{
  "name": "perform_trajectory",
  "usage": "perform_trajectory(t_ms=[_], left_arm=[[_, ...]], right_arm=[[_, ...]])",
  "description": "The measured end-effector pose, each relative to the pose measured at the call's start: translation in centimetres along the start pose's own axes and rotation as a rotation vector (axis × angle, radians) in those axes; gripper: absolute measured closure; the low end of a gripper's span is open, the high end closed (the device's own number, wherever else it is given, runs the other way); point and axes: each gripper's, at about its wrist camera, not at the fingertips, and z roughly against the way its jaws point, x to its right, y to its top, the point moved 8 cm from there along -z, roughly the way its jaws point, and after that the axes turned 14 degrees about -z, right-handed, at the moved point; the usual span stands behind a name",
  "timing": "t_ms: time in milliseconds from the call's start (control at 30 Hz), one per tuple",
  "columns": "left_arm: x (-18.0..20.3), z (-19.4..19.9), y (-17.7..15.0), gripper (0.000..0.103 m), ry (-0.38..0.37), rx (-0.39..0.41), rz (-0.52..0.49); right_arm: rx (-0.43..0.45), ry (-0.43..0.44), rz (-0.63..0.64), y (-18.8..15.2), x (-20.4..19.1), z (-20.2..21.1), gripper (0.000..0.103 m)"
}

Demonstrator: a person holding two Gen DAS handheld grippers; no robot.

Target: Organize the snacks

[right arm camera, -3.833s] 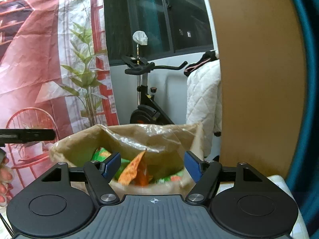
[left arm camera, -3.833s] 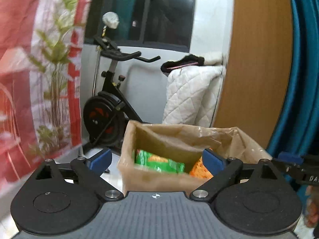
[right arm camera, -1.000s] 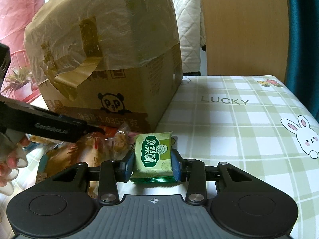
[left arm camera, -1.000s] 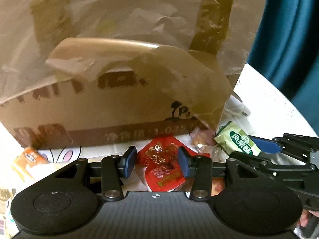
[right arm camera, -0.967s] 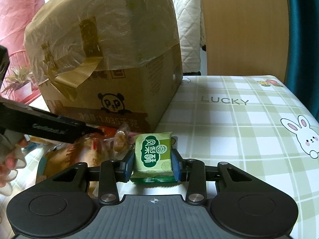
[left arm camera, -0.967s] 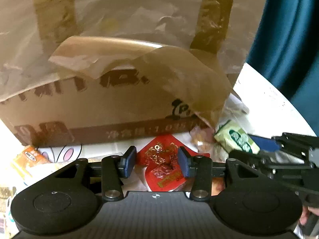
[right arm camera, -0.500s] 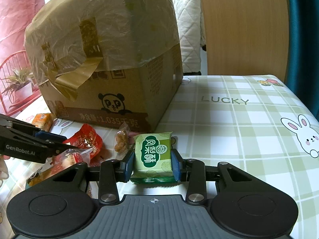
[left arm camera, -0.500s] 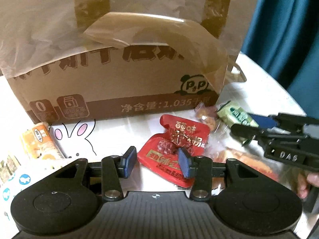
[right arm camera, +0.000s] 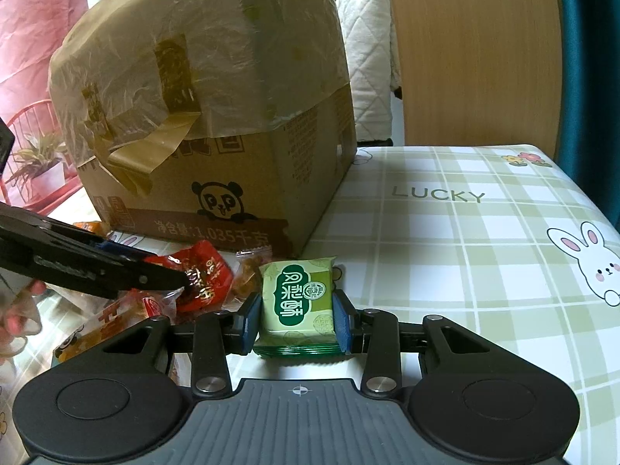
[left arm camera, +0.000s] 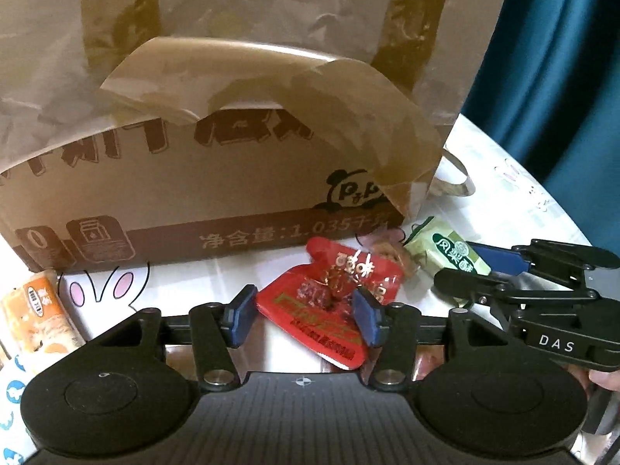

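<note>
Right gripper (right arm camera: 297,321) is clamped on the green packet (right arm camera: 297,302). Left gripper (left arm camera: 302,316) is spreading its jaws, red pouch (left arm camera: 329,294) lying between them; I'd center it before squeezing.

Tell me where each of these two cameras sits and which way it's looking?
Left wrist view: sits on the left gripper, looking forward and down at the red snack packet before the cardboard box; its own opening jaws frame the packet, and the right gripper enters from the right.
Right wrist view: sits on the right gripper, looking across the checked tablecloth; its pads clamp the green snack packet, with the left gripper and fingers at left.
Shared: box, both packets, both grippers.
</note>
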Motion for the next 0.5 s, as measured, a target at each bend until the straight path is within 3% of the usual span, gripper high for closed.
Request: perform_trajectory(t_ms=[233,333,400,500], left_arm=[[0.8,-0.3,-0.3,0.045,-0.005,0.0,-0.037],[1.6,-0.3,-0.5,0.061,0.015,-0.007,-0.075],[1.8,0.0,-0.7,0.08,0.012,-0.006,-0.066],[1.3,0.8,-1.2,0.089,0.024,0.005,-0.026]], right_arm=[[-0.001,0.004,0.0,0.0,-0.1,0.0,0.067],[-0.009,0.024,-0.002,-0.1,-0.2,0.0,0.067],[-0.012,0.027,0.007,-0.1,-0.4,-0.1,0.067],[-0.014,0.029,0.017,-0.2,-0.6,0.0,0.067]])
